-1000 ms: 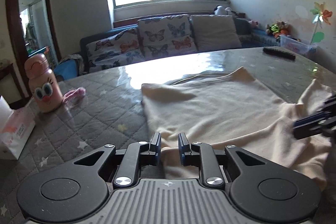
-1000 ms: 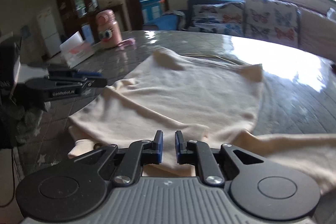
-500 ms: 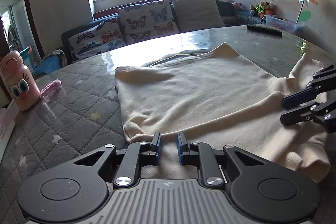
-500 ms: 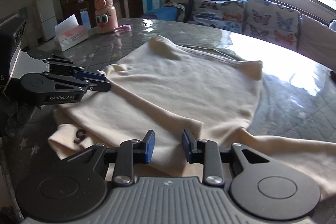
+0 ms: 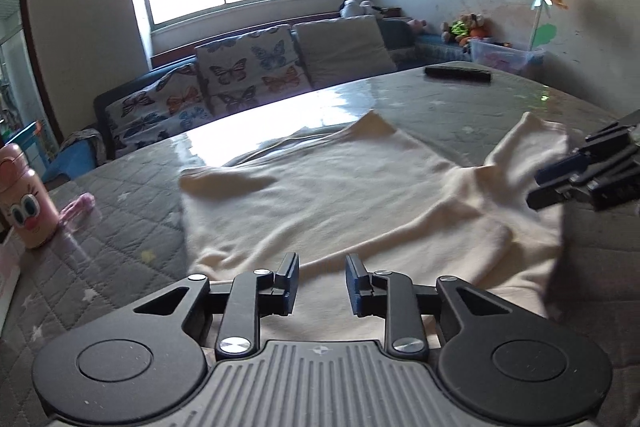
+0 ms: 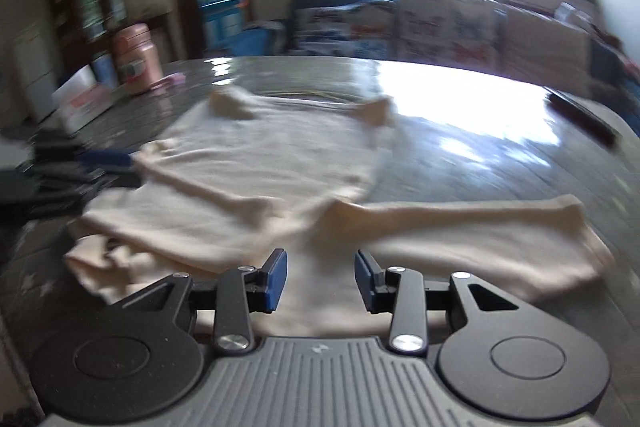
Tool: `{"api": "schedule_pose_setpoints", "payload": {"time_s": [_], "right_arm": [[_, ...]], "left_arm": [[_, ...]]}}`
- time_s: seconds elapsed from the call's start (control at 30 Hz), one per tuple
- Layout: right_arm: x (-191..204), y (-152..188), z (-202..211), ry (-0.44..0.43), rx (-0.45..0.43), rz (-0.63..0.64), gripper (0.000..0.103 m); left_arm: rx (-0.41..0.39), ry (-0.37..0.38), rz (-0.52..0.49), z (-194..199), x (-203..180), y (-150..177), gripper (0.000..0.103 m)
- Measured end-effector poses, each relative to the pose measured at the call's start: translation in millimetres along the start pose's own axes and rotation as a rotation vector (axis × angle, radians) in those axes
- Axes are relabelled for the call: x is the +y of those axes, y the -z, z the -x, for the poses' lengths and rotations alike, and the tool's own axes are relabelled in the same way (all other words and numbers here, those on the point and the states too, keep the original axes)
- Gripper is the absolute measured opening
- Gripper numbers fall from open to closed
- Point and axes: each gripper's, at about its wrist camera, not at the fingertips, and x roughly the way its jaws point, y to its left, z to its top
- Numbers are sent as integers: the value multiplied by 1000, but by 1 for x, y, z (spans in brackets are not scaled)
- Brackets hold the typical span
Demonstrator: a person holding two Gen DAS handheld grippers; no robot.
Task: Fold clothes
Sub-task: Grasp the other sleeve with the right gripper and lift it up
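Observation:
A cream long-sleeved top lies on the grey quilted table, its lower part folded up over the body. It also shows in the right wrist view, with one sleeve stretched out to the right. My left gripper is open and empty just above the near fold. My right gripper is open and empty over the near edge of the top. The right gripper shows at the right edge of the left wrist view. The left gripper shows blurred at the left of the right wrist view.
A pink cartoon bottle and a pink strap stand at the table's left. A white tissue box sits near them. A black remote lies at the far right. A butterfly-print sofa stands behind the table.
Both grippers have opened and let go of the folded edge of the top. Both have drawn back and risen a little; the fold now lies on the body.

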Motion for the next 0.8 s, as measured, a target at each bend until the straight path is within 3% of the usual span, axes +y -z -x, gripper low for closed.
{"api": "schedule_pose_setpoints", "payload": {"time_s": [0.43, 0.6, 0.8], "right_arm": [[-124, 22, 12, 330, -71, -307, 38], [-152, 23, 7, 380, -92, -372, 38], [-153, 19, -9, 414, -89, -365, 37]], "left_arm": [[20, 36, -36, -6, -26, -2, 48], [29, 38, -32, -9, -29, -3, 54], [36, 37, -27, -11, -30, -2, 58]]}}
